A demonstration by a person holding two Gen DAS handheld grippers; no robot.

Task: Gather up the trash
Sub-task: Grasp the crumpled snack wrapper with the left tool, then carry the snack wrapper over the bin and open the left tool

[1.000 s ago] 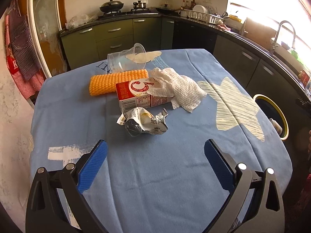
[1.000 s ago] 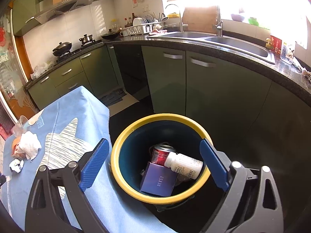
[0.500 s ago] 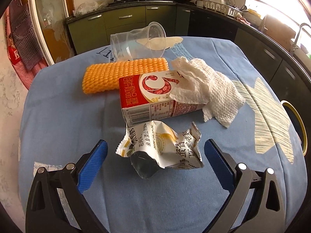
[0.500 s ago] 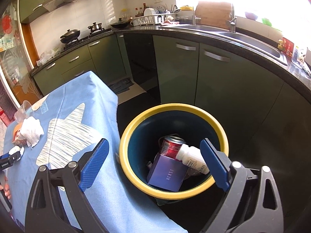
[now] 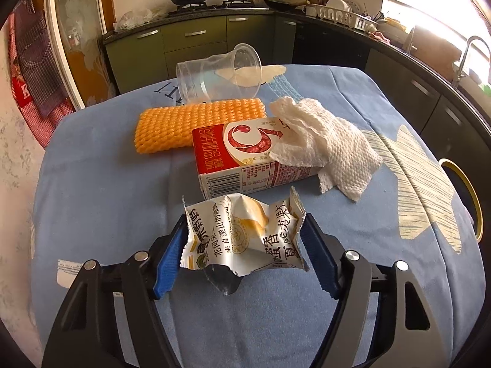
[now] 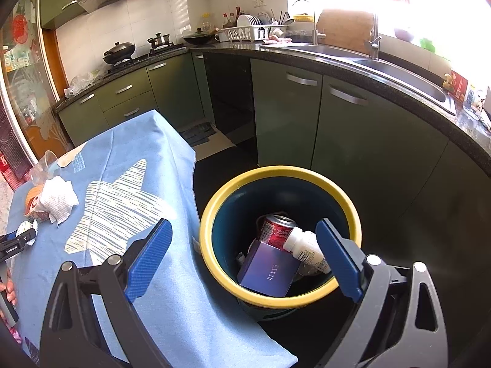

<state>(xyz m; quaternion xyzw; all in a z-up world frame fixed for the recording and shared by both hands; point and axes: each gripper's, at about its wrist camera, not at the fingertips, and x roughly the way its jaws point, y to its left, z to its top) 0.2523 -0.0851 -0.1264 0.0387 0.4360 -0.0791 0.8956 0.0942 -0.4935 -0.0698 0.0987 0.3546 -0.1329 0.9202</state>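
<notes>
In the left wrist view a crumpled white snack wrapper (image 5: 245, 233) lies on the blue tablecloth (image 5: 101, 190) between the blue pads of my left gripper (image 5: 244, 245), whose jaws have closed in on its two ends. Behind it lie a red-and-white carton (image 5: 242, 150), a white paper towel (image 5: 331, 144), an orange foam net (image 5: 196, 122) and a tipped clear plastic cup (image 5: 218, 76). My right gripper (image 6: 242, 257) is open and empty above the yellow-rimmed bin (image 6: 214, 214), which holds a red can (image 6: 276, 230), a white bottle (image 6: 303, 245) and a purple box (image 6: 267, 276).
The bin stands on the floor off the table's right edge, its rim also showing in the left wrist view (image 5: 469, 190). Green kitchen cabinets (image 6: 353, 135) and a counter with a sink (image 6: 399, 73) run behind it. The left gripper shows small in the right wrist view (image 6: 21, 239).
My left gripper moved forward to the snack wrapper and its jaws closed in on it. My right gripper stayed open above the bin, shifting slightly.
</notes>
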